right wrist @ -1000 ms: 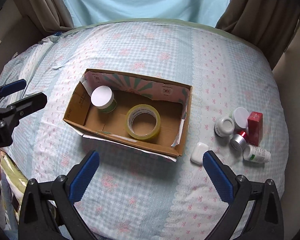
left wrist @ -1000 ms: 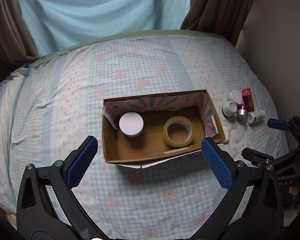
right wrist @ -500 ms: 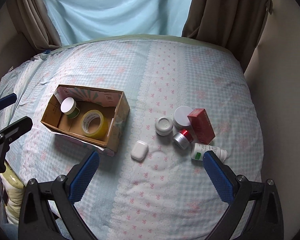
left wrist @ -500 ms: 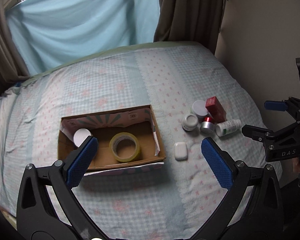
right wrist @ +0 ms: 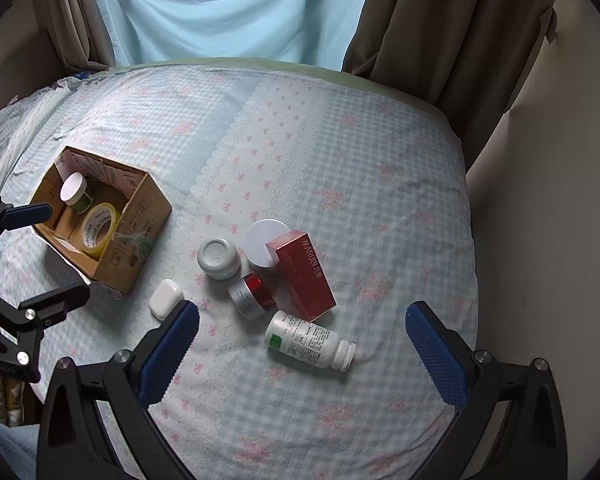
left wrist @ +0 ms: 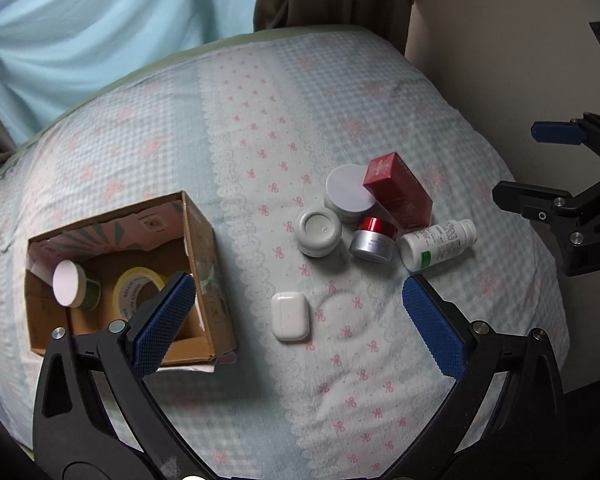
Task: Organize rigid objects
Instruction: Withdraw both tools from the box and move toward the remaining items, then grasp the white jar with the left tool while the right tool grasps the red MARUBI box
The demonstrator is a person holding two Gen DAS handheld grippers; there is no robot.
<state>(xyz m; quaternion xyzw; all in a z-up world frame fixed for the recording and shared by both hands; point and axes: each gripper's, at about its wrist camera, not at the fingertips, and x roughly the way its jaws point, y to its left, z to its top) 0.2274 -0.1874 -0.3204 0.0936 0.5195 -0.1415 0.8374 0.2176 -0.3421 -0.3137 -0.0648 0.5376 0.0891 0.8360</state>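
Observation:
A cardboard box [left wrist: 208,240] [right wrist: 140,216] lies on the bed and holds a yellow tape roll [left wrist: 134,286] [right wrist: 98,226] and a white-lidded jar [left wrist: 68,289] [right wrist: 73,190]. To its right lie a white earbud case [left wrist: 290,317] [right wrist: 165,299], a grey jar [left wrist: 319,231] [right wrist: 219,258], a white-lidded jar [left wrist: 348,194] [right wrist: 262,242], a red-capped silver jar [left wrist: 374,238] [right wrist: 252,291], a red carton [left wrist: 398,190] [right wrist: 302,274] and a white bottle on its side [left wrist: 438,243] [right wrist: 310,345]. My left gripper [left wrist: 298,322] is open above the earbud case. My right gripper [right wrist: 302,354] is open above the bottle.
The bed [right wrist: 340,140] has a light blue checked cover with pink bows. Brown curtains [right wrist: 440,20] and a blue drape [right wrist: 228,4] hang behind it. A beige wall [right wrist: 540,200] runs along the bed's right edge.
Both grippers have swung right, from over the box to over the loose items. Both stay open and empty. The objects have not moved.

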